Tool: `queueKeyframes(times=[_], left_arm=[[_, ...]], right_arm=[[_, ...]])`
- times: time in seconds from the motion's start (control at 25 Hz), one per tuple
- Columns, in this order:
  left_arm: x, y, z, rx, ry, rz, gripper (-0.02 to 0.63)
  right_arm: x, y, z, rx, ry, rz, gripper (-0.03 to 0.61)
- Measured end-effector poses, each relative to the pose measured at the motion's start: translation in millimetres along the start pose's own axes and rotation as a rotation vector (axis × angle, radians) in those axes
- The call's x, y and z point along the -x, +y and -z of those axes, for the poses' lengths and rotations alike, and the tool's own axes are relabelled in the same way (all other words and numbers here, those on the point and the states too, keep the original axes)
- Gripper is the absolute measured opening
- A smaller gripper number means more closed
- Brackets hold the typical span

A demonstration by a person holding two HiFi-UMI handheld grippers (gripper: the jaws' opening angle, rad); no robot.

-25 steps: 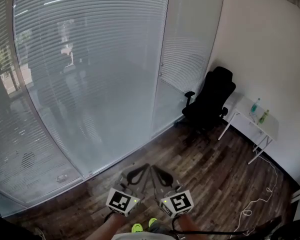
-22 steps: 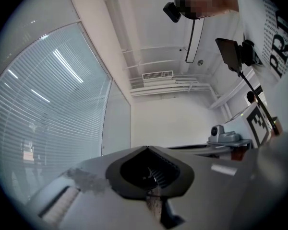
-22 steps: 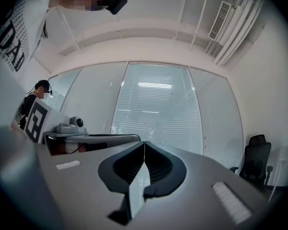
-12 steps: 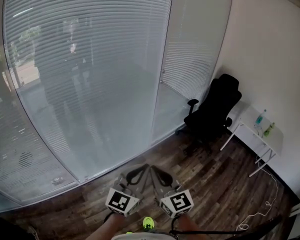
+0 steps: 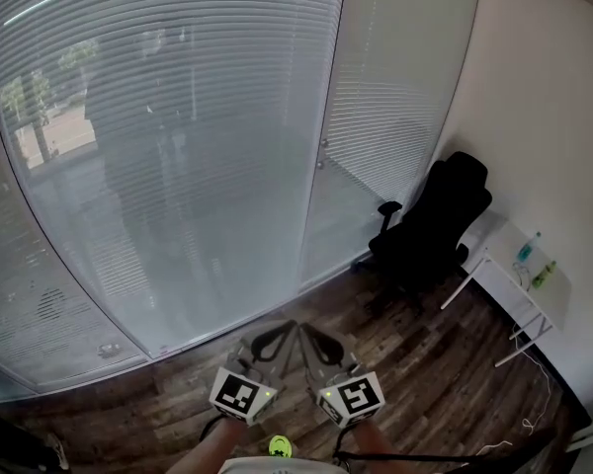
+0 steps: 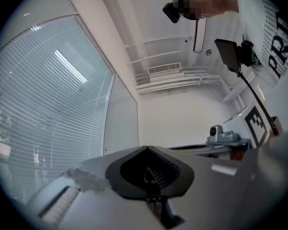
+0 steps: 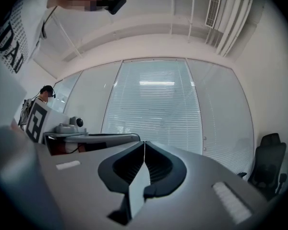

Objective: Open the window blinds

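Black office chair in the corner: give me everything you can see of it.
The black office chair is black all over, with a tall padded-looking back, a seat and an armrest showing; its base is lost in shadow. It stands upright on the dark wood floor in the room's corner, between the blind-covered glass wall and the white wall, and seems turned toward the glass. Nobody sits in it. A small white table stands close beside it; whether they touch cannot be told.

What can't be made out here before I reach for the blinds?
- Blinds: top cut off by the head view's upper edge; no cord or wand can be picked out in any view.
- Bottles on the table: too small to identify, head view.
- Outdoors: dim and blurred behind the blinds, head view.
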State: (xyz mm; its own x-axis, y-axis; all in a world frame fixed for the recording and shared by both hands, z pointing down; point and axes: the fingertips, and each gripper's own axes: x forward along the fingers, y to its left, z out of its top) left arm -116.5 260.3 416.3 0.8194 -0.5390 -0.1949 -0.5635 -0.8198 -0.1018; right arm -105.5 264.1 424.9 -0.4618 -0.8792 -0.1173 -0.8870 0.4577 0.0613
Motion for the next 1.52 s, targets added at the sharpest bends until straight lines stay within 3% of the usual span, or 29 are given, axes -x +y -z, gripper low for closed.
queueKeyframes(times=[0.6, 1.04, 1.28, 1.52], left_arm=[[-68.2, 31.1, 20.3, 0.031, 0.0, -0.019, -0.008], [-132.3, 109.6, 53.1, -0.009, 0.004, 0.018, -0.008], [-175.2, 165.8, 59.5, -0.001, 0.033, 0.013, -0.008], [-223.4, 206.1, 49.3, 0.012, -0.013, 0.043, -0.008]], right_arm=[[-37.9, -66.2, 16.9, -0.021, -0.016, 0.002, 0.011], [-123.7, -124.3, 32.5, 0.003, -0.013, 0.027, 0.011], [-183.1, -159.8, 37.0, 0.014, -0.022, 0.043, 0.011], [-232.3, -202.5, 29.9, 0.01, -0.023, 0.08, 0.009]])
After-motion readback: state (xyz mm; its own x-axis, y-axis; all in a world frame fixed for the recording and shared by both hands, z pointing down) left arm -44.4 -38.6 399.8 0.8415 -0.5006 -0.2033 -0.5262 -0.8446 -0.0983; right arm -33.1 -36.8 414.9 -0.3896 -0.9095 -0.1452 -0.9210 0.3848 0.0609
